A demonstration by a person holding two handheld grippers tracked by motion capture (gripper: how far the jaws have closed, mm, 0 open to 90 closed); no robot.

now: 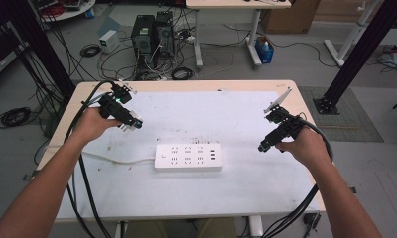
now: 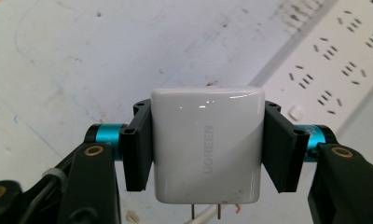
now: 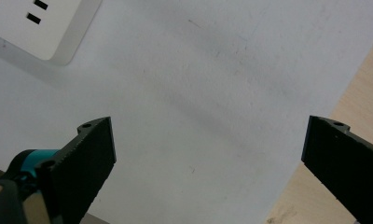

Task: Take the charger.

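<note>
my left claw (image 2: 208, 140) is clamped on the white charger (image 2: 207, 144). my right claw (image 3: 208, 154) gapes, empty. plugging into the power strip (image 1: 188, 157) remains.

One white charger (image 2: 205, 144) with two metal prongs, one white power strip (image 1: 188, 157) near the worktop (image 1: 246, 188) middle with one cord running toward the left edge, two grippers, two hands, one white mat
</note>
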